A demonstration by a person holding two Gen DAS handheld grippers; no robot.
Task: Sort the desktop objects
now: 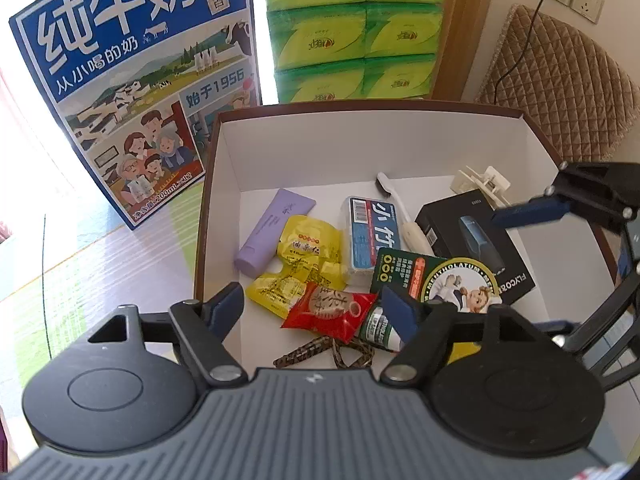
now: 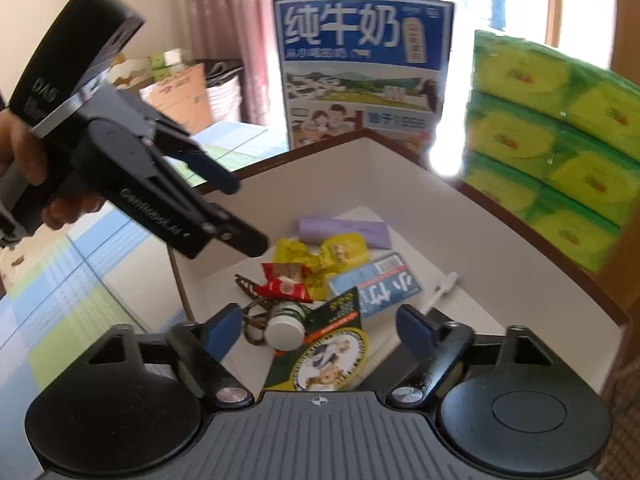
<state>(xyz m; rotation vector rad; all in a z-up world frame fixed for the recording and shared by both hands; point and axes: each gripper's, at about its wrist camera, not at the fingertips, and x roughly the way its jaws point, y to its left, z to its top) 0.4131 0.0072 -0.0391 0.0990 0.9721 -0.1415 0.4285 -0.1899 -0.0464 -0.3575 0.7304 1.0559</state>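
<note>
Left wrist view: left gripper [image 1: 316, 304], jaws released and holding nothing, above the near edge of the box [image 1: 224, 168]. In the box: purple tube [image 1: 272, 232], yellow packets [image 1: 300, 264], red packet [image 1: 328, 312], blue pack [image 1: 368, 236], toothbrush [image 1: 400, 208], black carton [image 1: 472, 248], ointment card [image 1: 436, 280]. Right gripper [image 1: 532, 208] over the box's right side.

Right wrist view: right gripper [image 2: 320, 324], jaws released, over the ointment card [image 2: 324, 352]; left gripper [image 2: 240, 216], jaws apart, over the box's [image 2: 520, 264] left edge. Milk carton [image 2: 360, 68] and tissue packs [image 2: 552, 128] behind the box on the surface [image 2: 80, 272].

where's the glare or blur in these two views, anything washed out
Left wrist view: sharp overall, but window light blows out the strip between the milk carton and tissue packs, and the left edge. Right wrist view: softer; the left gripper looks slightly smeared, a white patch burns out beside the tissue packs; fisheye bends the box.
</note>
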